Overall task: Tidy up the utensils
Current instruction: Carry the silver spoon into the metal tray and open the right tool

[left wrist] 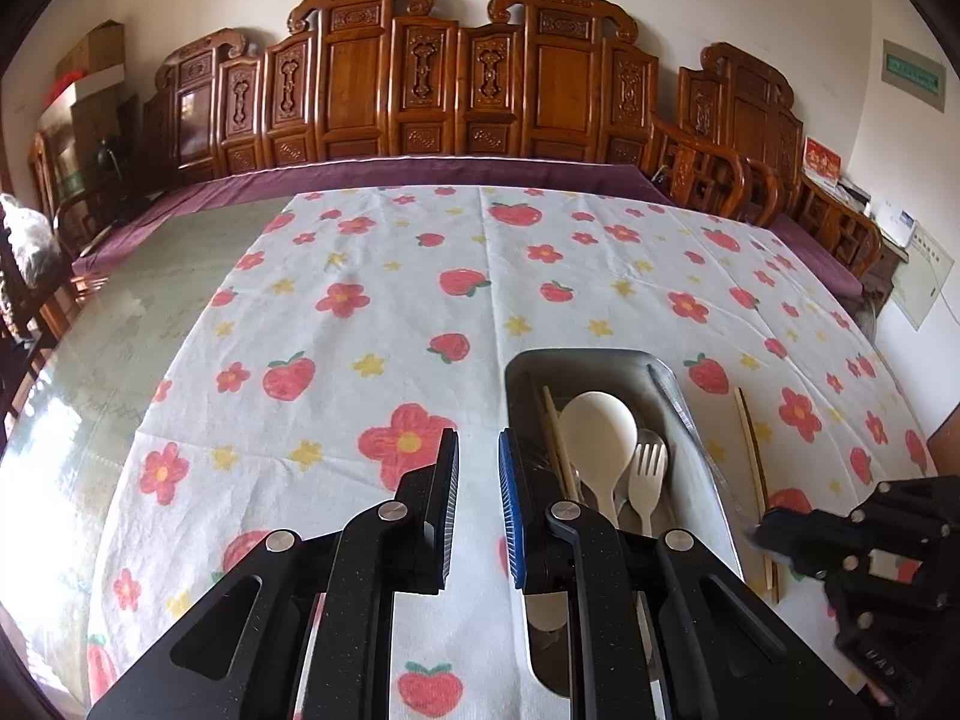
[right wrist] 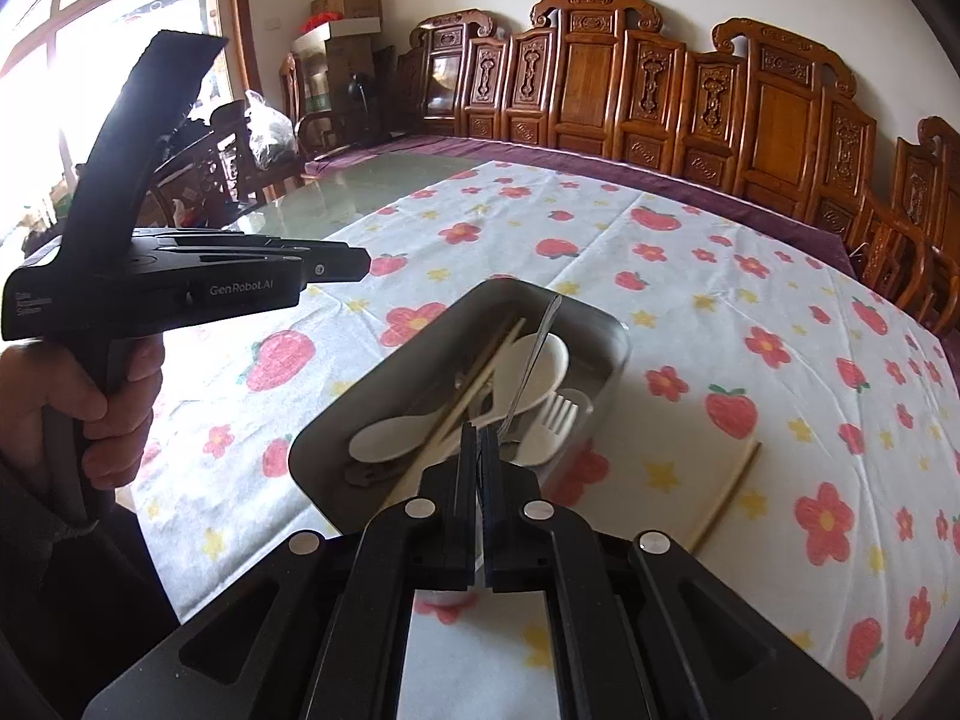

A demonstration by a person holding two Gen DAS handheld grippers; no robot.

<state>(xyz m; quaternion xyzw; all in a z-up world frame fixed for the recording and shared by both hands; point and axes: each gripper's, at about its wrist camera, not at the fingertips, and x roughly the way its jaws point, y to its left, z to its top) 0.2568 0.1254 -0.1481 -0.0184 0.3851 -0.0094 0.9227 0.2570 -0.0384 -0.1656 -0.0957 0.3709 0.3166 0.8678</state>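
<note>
From our left wrist camera we see the left gripper [left wrist: 478,468] with its jaws apart and nothing between them, hovering over the strawberry-and-flower printed tablecloth [left wrist: 372,300] just left of the rectangular grey metal tray [left wrist: 576,355]. Inside the tray lie a cream plastic rice spoon [left wrist: 597,429], a pale plastic fork [left wrist: 647,468] and a wooden chopstick [left wrist: 558,438]. A slim metal utensil [left wrist: 684,420] runs along the tray's right rim, toward the right gripper [left wrist: 780,531] at the frame edge. One loose wooden chopstick [left wrist: 753,462] lies on the cloth just right of the tray.

From our right wrist camera, the right gripper's jaws are clamped on that metal utensil's handle, its far end angled over the tray.

We judge the sorting mostly done: this utensil needs releasing into the tray, and the loose chopstick remains outside it.
</note>
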